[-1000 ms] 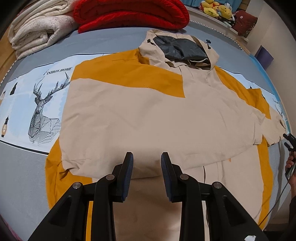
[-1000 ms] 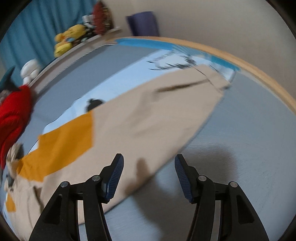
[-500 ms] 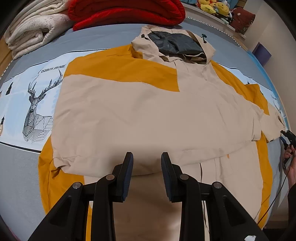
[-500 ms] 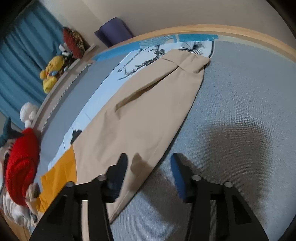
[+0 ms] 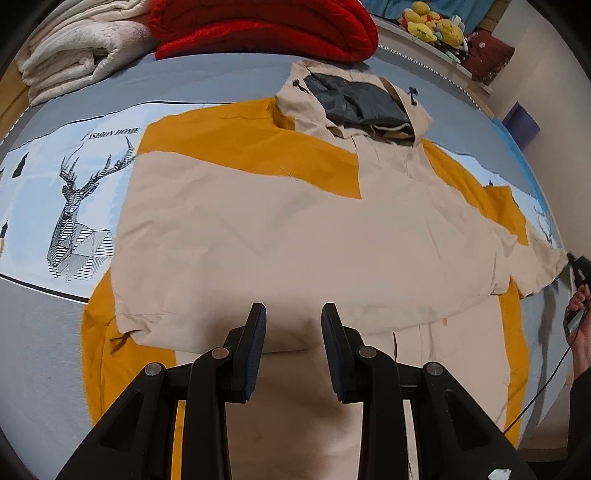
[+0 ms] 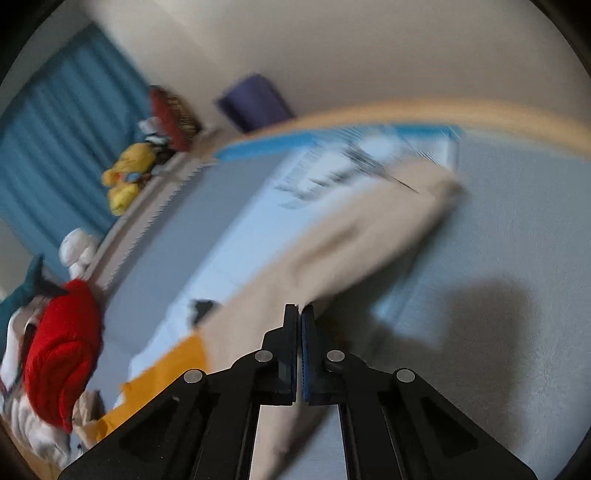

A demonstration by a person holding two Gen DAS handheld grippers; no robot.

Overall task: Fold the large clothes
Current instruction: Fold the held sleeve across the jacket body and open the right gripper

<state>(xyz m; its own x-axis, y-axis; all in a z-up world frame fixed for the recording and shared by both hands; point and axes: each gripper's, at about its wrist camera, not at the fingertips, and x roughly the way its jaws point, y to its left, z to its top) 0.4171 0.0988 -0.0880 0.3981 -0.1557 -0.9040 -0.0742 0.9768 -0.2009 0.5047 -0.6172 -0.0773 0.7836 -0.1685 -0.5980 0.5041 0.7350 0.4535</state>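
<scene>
With one sleeve already crossed over the hooded jacket (image 5: 280, 236), the right tongs (image 6: 299, 314) have just been closing and now pinch the other sleeve's (image 6: 354, 251) edge, which next needs carrying across, while the left tongs (image 5: 293, 325) hover part-open, empty.

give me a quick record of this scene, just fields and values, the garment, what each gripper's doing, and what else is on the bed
garment: beige and mustard hooded jacket, spread flat, one sleeve folded across the body
surface: grey bed cover with a deer-print band
left gripper: over the jacket's lower part, jaws apart, nothing between them
right gripper: jaws just closed, pinching the edge of the beige sleeve
other items: red blanket, white blanket, yellow plush toys
</scene>
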